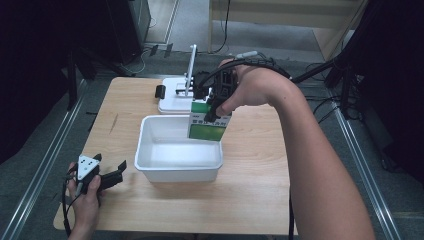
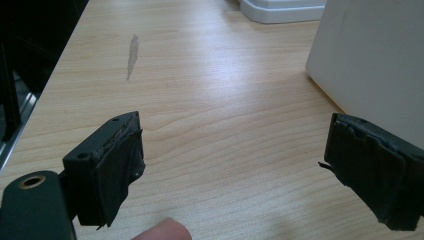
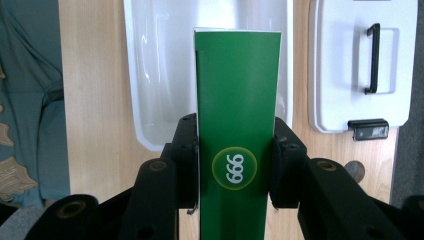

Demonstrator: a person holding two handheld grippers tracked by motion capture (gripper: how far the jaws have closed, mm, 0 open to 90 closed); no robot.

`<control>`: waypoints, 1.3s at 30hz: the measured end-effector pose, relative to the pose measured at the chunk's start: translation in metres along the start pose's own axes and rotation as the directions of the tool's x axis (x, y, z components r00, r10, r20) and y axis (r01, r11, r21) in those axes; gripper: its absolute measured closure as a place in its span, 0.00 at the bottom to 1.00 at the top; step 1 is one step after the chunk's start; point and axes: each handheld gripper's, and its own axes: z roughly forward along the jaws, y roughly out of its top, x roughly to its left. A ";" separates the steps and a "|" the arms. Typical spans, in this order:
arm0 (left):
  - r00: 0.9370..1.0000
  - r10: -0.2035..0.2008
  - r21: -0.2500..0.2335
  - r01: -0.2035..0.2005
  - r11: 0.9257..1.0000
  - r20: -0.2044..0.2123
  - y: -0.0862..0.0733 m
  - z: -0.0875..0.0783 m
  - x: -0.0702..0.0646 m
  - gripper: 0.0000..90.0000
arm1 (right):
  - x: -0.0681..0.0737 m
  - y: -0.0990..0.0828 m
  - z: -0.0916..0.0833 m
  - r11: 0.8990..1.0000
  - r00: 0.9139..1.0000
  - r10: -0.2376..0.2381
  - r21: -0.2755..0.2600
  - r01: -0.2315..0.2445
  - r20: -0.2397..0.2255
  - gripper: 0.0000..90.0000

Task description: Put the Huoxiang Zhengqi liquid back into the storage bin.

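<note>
One green box (image 1: 205,125) is held clamped in the right gripper (image 1: 214,107) above the far right edge of one white tub (image 1: 150,150). One white lid (image 1: 172,102) lies beyond. The left gripper (image 1: 111,175), jaws apart and empty, is rested near left.

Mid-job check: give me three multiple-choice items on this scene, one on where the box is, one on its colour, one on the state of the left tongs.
1. Where is the box?
A. Held over the white tub
B. Lying on the bare table
C. On the white lid

2. What is the box's main colour?
A. Red
B. Green
C. Blue

3. How do the left tongs stand?
A. Shut on the box
B. Shut on the tub's rim
C. Open, nothing between them

Answers: 1 A, the right tongs clamp it above the tub's far side; 2 B, the right gripper view shows its green face; 3 C, their jaws stand wide apart over bare wood.
</note>
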 end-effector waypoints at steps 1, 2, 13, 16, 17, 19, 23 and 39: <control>1.000 -0.001 0.001 0.001 1.000 0.000 0.000 0.000 0.000 0.11 | -0.002 0.003 0.004 1.000 1.000 -0.015 0.000 0.015 -0.006 0.71; 1.000 -0.001 0.001 0.001 1.000 0.001 0.000 0.000 0.000 0.11 | -0.002 0.004 0.006 1.000 1.000 -0.013 0.004 0.013 -0.009 0.71; 1.000 -0.007 -0.001 0.007 1.000 0.002 0.000 0.000 0.000 0.11 | -0.006 0.009 0.024 0.999 0.999 -0.044 0.026 0.045 -0.023 0.71; 1.000 -0.008 -0.001 0.008 1.000 0.002 0.000 0.000 0.001 0.11 | -0.006 0.007 0.028 0.998 0.998 -0.059 0.029 0.059 -0.022 0.71; 1.000 -0.008 0.000 0.008 1.000 0.002 0.000 0.000 0.000 0.11 | -0.007 0.006 0.031 0.997 0.998 -0.066 0.033 0.067 -0.019 0.71; 1.000 -0.007 0.000 0.007 1.000 0.002 0.000 0.001 0.001 0.11 | -0.007 0.006 0.032 0.997 0.998 -0.062 0.036 0.063 -0.019 0.71; 1.000 -0.006 0.001 0.006 1.000 0.002 0.000 0.001 0.000 0.11 | -0.009 0.003 0.037 0.997 0.997 -0.069 0.035 0.070 -0.020 0.71; 1.000 -0.003 0.003 0.003 1.000 0.003 0.000 0.001 0.000 0.11 | -0.015 0.001 0.069 0.996 0.997 -0.066 0.052 0.068 -0.032 0.71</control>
